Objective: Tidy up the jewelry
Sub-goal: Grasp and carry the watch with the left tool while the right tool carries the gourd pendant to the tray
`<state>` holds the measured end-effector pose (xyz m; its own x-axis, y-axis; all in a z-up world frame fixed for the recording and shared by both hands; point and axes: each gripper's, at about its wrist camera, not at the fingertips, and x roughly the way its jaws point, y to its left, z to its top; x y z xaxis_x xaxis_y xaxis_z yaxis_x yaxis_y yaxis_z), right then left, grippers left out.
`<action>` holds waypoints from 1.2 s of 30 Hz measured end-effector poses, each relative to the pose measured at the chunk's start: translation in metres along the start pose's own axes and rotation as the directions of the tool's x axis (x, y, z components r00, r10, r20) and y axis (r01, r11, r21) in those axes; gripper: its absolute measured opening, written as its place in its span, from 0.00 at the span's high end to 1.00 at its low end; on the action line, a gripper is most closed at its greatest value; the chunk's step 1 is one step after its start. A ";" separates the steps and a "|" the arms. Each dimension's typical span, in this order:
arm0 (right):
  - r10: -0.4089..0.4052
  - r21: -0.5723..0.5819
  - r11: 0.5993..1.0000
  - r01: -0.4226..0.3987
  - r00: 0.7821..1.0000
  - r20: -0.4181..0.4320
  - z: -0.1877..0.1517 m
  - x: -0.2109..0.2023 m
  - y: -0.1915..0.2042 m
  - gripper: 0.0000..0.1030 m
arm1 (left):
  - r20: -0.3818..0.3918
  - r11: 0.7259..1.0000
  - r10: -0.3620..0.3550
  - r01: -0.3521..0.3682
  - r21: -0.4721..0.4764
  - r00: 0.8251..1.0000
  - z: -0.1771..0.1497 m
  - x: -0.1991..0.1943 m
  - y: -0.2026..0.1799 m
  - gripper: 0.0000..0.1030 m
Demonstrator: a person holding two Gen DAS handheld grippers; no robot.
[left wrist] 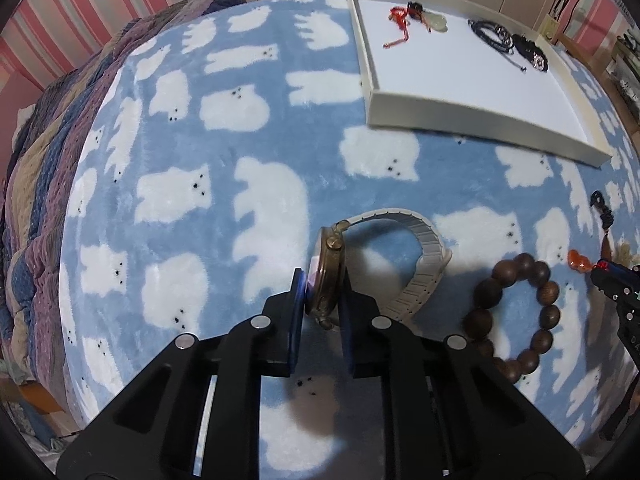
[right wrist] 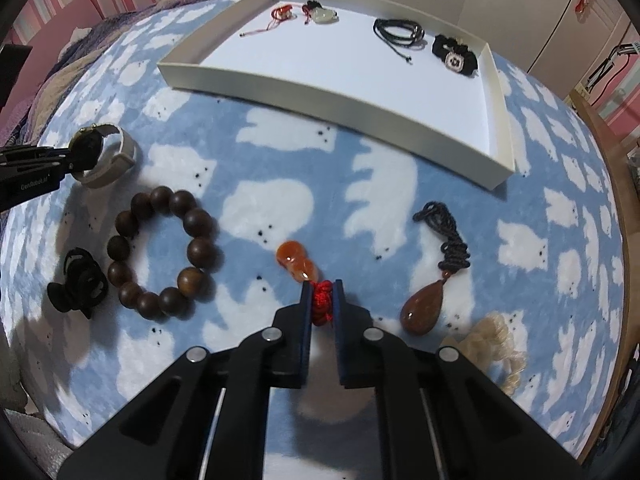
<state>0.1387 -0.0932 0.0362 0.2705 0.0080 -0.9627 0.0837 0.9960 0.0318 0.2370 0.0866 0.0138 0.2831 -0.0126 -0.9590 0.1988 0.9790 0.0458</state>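
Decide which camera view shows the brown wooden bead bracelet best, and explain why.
The right wrist view: the brown wooden bead bracelet lies whole and unobstructed on the blanket. In the left wrist view, the left hand-held gripper hides part of its ring.

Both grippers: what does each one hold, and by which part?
Left gripper holds the watch by its case. Right gripper holds the orange pendant by its red knot.

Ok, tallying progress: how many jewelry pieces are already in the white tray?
4: red cord and jade pendant far left, black cord and black bracelet far right. None looks hidden.
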 end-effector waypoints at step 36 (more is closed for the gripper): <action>-0.085 0.235 0.971 0.040 0.979 0.187 0.199 0.026 -0.114 0.92 | 0.089 0.998 -0.039 0.042 -0.037 0.995 0.182 0.024 -0.097 0.86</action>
<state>0.3269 -0.2243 0.0608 0.4371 -0.0938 -0.8945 0.3176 0.9466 0.0559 0.3950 -0.0459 0.0370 0.3572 -0.0683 -0.9315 0.1756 0.9845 -0.0049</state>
